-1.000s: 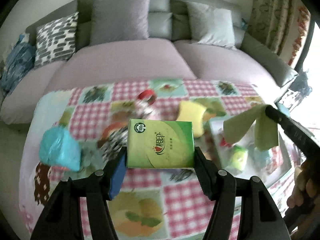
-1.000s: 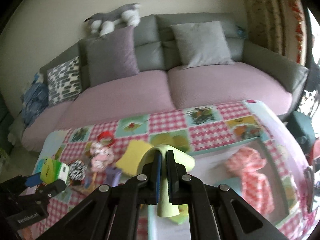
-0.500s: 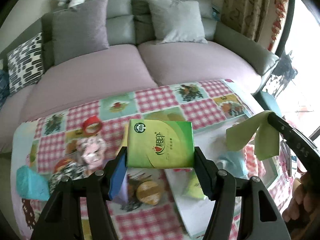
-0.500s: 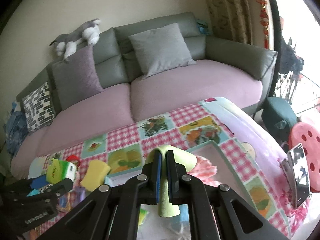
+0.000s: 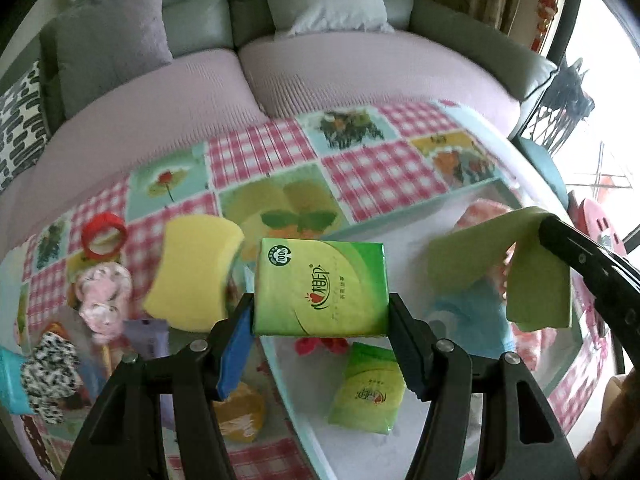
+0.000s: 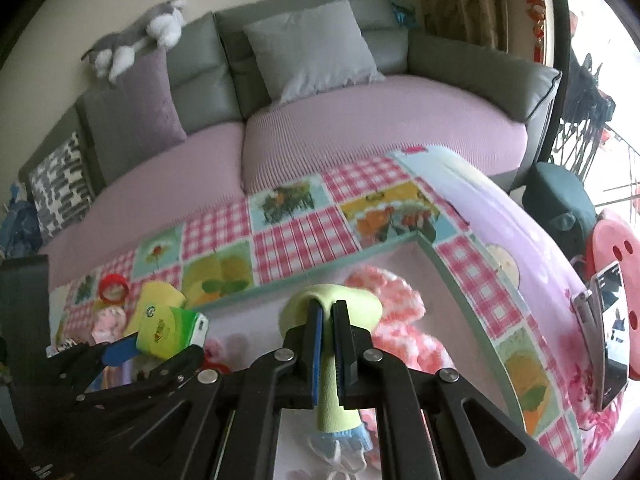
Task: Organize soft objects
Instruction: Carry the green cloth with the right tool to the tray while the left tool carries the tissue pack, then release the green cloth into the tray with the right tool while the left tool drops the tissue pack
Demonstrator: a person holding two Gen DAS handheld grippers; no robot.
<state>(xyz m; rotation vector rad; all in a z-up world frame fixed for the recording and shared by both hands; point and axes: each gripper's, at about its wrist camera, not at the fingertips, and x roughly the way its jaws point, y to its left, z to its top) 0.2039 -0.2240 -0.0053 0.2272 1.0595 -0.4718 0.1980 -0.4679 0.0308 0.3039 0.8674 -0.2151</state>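
While hanging over the checked tablecloth, left gripper clamping green tissue pack by its 2 short ends, jaws partway apart at pack width. Sitting below and just right of those jaws: second tissue pack inside white tray. Lying left of them: yellow sponge. Right gripper pinching folded green cloth, jaws nearly together, cloth draping over tray with pink knitted item just beyond.

Bare tray floor lies beside the second tissue pack.
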